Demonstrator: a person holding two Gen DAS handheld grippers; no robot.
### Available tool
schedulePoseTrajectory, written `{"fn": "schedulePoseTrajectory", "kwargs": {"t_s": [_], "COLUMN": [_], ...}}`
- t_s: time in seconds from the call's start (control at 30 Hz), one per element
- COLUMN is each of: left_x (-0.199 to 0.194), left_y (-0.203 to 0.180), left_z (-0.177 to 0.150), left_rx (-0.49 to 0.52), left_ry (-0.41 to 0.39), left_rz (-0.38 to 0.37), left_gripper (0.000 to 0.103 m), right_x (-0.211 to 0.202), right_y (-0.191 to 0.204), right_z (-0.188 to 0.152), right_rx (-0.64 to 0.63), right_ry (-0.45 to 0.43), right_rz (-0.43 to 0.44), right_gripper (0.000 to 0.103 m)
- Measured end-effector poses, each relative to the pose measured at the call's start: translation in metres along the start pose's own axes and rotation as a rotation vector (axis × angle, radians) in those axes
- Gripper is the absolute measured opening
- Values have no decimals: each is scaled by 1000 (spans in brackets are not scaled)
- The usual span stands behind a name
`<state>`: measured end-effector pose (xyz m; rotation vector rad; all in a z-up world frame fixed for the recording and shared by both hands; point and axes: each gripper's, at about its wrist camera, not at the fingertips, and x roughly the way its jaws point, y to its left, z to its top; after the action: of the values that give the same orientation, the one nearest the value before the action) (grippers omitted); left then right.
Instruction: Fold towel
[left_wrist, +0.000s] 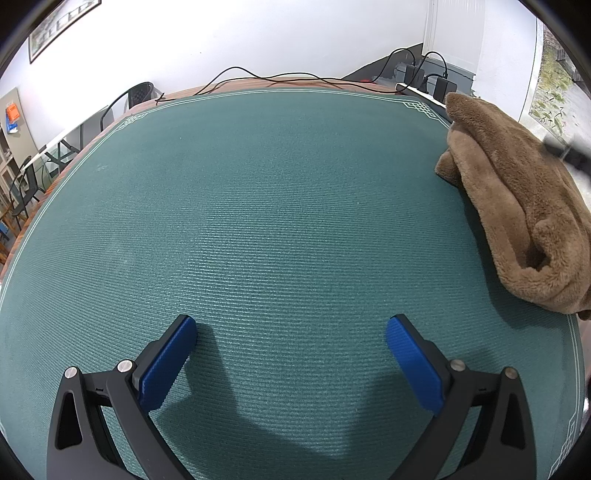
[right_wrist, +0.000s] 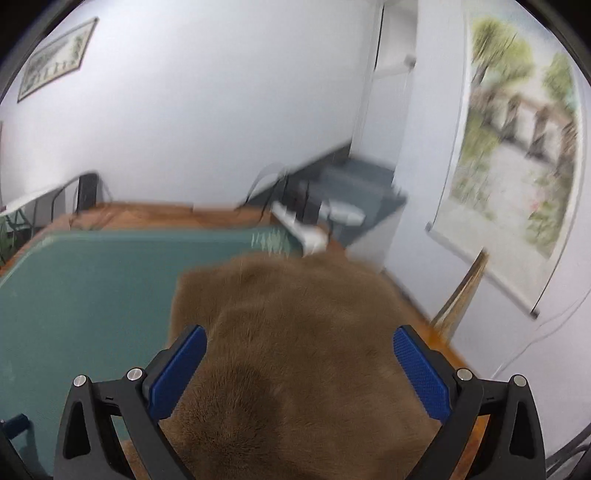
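Observation:
A fluffy brown towel (left_wrist: 517, 206) lies bunched in a heap at the right edge of the green table mat (left_wrist: 258, 206). My left gripper (left_wrist: 291, 328) hovers open over bare mat, well left of the towel, with nothing between its blue pads (left_wrist: 166, 365). In the right wrist view the towel (right_wrist: 295, 350) fills the lower middle, draped over the mat's right edge. My right gripper (right_wrist: 299, 339) is open just above it, its blue pads (right_wrist: 421, 373) standing wide on either side of the towel's mound. This view is motion-blurred.
Black cables (left_wrist: 266, 77) and power adapters (left_wrist: 439, 86) lie along the far wooden table edge. A white power strip (right_wrist: 303, 229) sits past the towel. Chairs (left_wrist: 138, 94) stand at the far left. A wall scroll (right_wrist: 517, 155) hangs on the right.

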<state>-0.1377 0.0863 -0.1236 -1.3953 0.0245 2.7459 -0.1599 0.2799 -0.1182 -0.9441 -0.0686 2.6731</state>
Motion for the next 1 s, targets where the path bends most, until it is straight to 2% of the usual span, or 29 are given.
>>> {"fn": "schedulePoseTrajectory", "kwargs": {"t_s": [0.33,0.43,0.6,0.8,0.9,1.0], "left_x": [0,0,0,0,0,0], "left_y": [0,1,1,1,1,1], "left_z": [0,0,0,0,0,0], "left_rx": [0,0,0,0,0,-1], "left_ry": [0,0,0,0,0,0], "left_rz": [0,0,0,0,0,0], "left_gripper": [103,103,103,103,103,103], "right_x": [16,18,5,-44,-54,-58], "right_y": [-5,-6,7,19,17,8], "right_z": [-2,-1,8,-5,-14,-19], "right_rx": [26,25,7,-12,-10,7], "right_ry": [-8,-2,61,-60,-72,-93], "right_rz": [89,89,45,93,99,63], "right_gripper": [103,103,103,103,103,103]}}
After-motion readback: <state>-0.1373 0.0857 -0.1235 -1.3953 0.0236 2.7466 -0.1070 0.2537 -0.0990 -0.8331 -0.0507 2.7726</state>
